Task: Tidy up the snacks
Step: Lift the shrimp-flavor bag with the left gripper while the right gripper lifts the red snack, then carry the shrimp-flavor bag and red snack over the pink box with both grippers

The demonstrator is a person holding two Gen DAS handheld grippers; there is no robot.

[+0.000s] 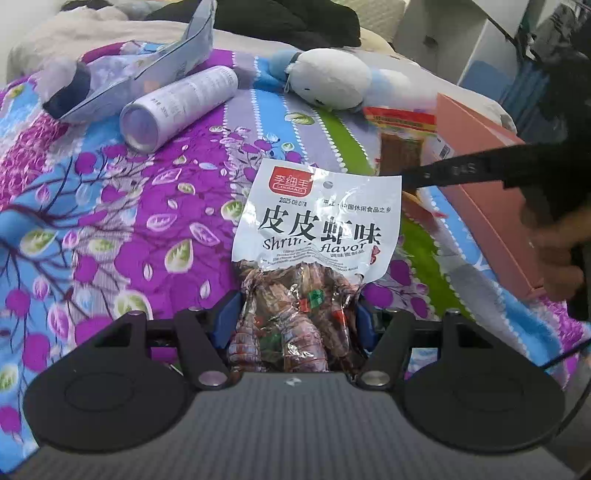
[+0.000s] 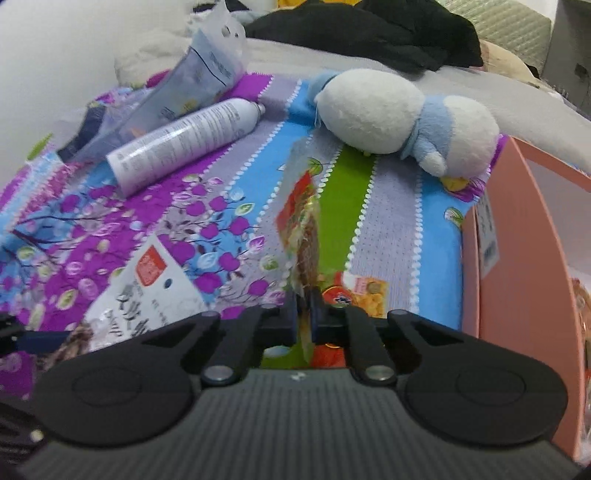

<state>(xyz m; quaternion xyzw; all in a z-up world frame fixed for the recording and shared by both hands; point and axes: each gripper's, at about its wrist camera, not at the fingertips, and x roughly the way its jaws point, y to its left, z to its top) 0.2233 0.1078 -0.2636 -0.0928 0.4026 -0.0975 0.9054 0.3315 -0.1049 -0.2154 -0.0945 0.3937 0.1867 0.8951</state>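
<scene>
Your left gripper [image 1: 299, 317] clamps the shrimp-flavor packet [image 1: 317, 221] low; your right gripper [image 2: 303, 314] pinches a red snack packet [image 2: 301, 221] edge-on, which may slip short of the pink box [image 2: 524, 258] at right.

Spread across the bed, a floral patchwork bedspread [image 1: 155, 221] in purple, blue and green stripes. Lying on its side up top, a white spray can [image 1: 177, 107], base toward the left camera, label text too small to read. Just beside it, touching along its far edge, a pale blue-grey pouch [image 1: 147, 74] propped up at an angle. Further right, a white-and-blue plush toy [image 2: 399, 118] flopped face down on the stripes. Behind all that, a heap of black clothing [image 2: 369, 33] on grey bedding [image 2: 517, 96], well apart from the can.
</scene>
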